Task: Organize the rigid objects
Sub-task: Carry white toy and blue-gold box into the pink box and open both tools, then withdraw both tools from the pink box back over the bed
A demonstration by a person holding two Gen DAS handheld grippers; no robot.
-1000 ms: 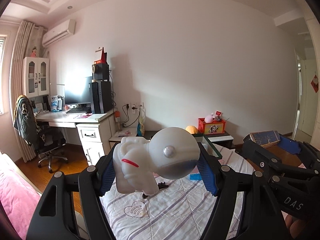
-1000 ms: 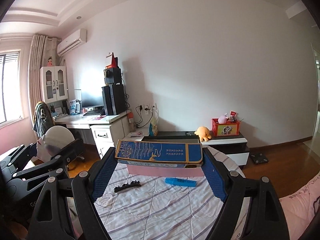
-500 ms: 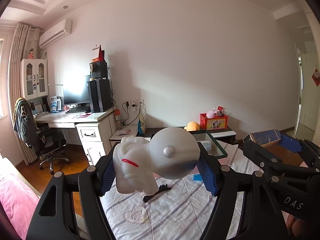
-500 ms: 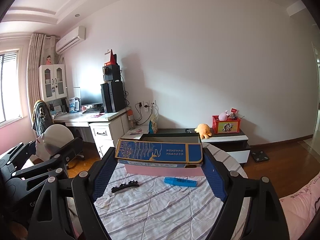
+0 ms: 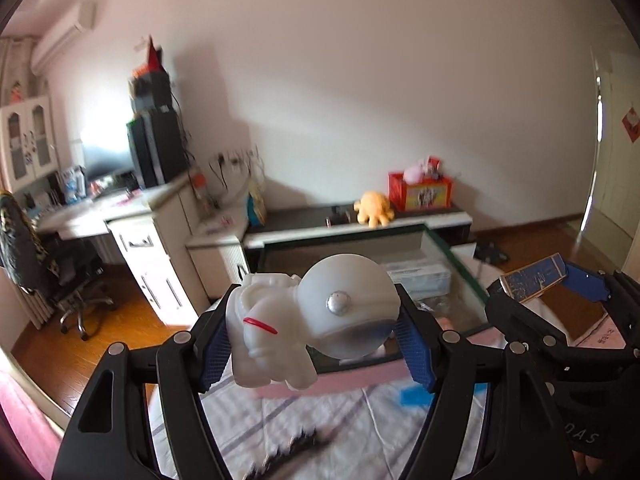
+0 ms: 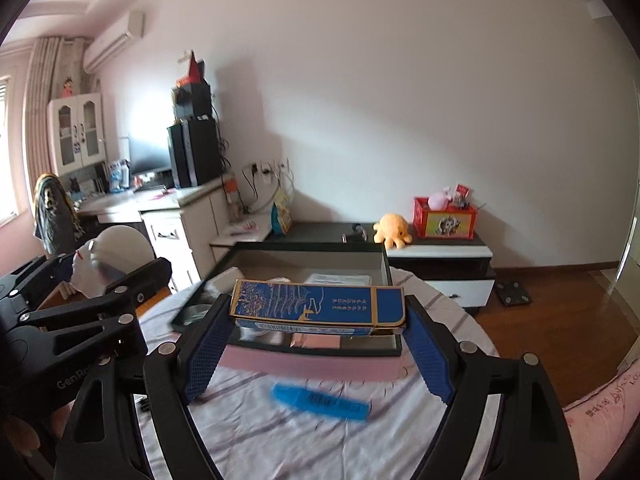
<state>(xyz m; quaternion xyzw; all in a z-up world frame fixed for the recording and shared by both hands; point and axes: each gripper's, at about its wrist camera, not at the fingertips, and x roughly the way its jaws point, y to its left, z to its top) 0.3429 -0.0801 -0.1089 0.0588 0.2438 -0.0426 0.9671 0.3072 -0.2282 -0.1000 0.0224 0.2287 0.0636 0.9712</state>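
Note:
A white astronaut figure (image 5: pixel 312 320) is clamped between the blue pads of my left gripper (image 5: pixel 316 346), which is shut on it. My right gripper (image 6: pixel 319 336) is shut on a long blue carton (image 6: pixel 320 306) held crosswise by its ends. Both hover at the near edge of an open dark-rimmed storage box (image 6: pixel 304 247) on a pink base; some items lie inside. The left wrist view shows the same box (image 5: pixel 464 268) just behind the astronaut, with the carton (image 5: pixel 532 282) to its right. In the right wrist view the astronaut (image 6: pixel 116 252) is at far left.
A blue marker (image 6: pixel 320 402) and a black hair clip (image 5: pixel 296 448) lie on the striped cloth (image 6: pixel 280 440) in front of the box. Behind stand a low cabinet (image 6: pixel 440 252) with an orange plush, a white desk (image 5: pixel 140 236) and an office chair (image 5: pixel 60 272). Pink bedding (image 6: pixel 600 412) lies right.
Both grippers have moved forward and dipped toward the storage box, which now looms much larger and closer. The astronaut and the carton have stayed in their grips.

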